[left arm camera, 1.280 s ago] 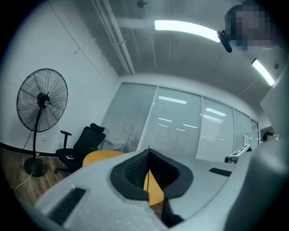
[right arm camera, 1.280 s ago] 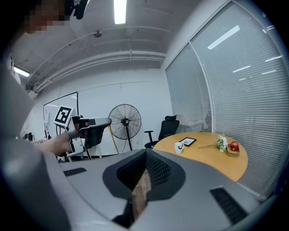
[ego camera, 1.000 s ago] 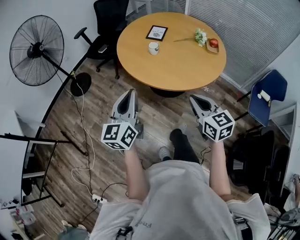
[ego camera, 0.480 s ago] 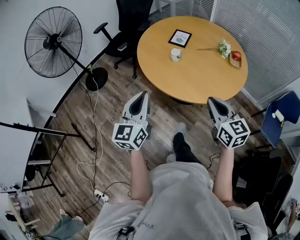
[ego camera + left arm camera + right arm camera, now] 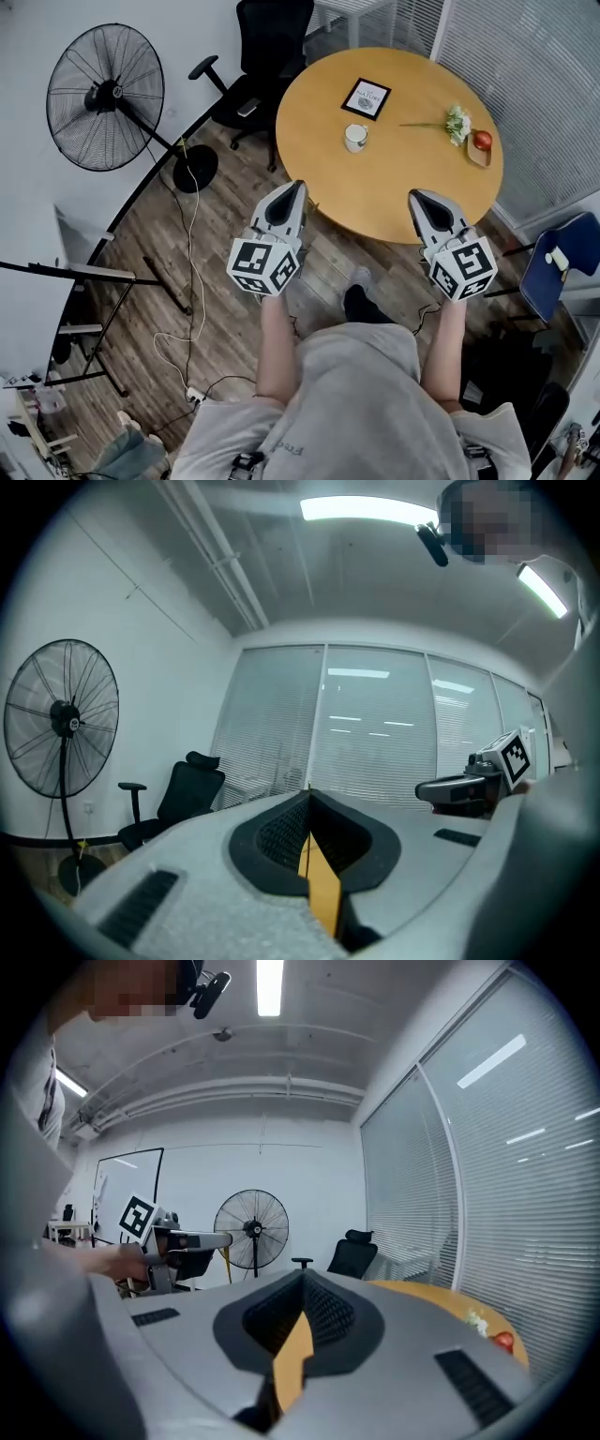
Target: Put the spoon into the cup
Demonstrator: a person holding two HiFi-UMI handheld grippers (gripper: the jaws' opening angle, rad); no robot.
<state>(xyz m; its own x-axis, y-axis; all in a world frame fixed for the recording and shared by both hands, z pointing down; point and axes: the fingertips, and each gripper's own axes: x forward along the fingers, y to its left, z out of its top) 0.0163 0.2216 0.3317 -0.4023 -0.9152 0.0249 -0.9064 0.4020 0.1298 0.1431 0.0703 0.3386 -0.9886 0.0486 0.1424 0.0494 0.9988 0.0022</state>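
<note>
Tools left point(image 5: 296, 187) and right point(image 5: 416, 197) both have their jaws pressed together on nothing, mid-frame at the round table's point(image 5: 403, 178) near edge. On that table, at upper centre, stands the white cup point(image 5: 355, 138), a framed card point(image 5: 367, 98) just above it and a flower sprig point(image 5: 456, 124) to its right. I cannot make out the spoon.

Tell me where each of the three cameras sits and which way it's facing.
Head view: on the person's head, looking steeply down at the round table, cup and floor; shows arms, torso, left gripper and right gripper.
Left gripper view: rides the left gripper, looking along its shut jaws toward window blinds; right gripper at right.
Right gripper view: rides the right gripper, looking along its shut jaws toward the standing fan; left gripper at left.
Shared: both gripper views show the fan and black office chair.
</note>
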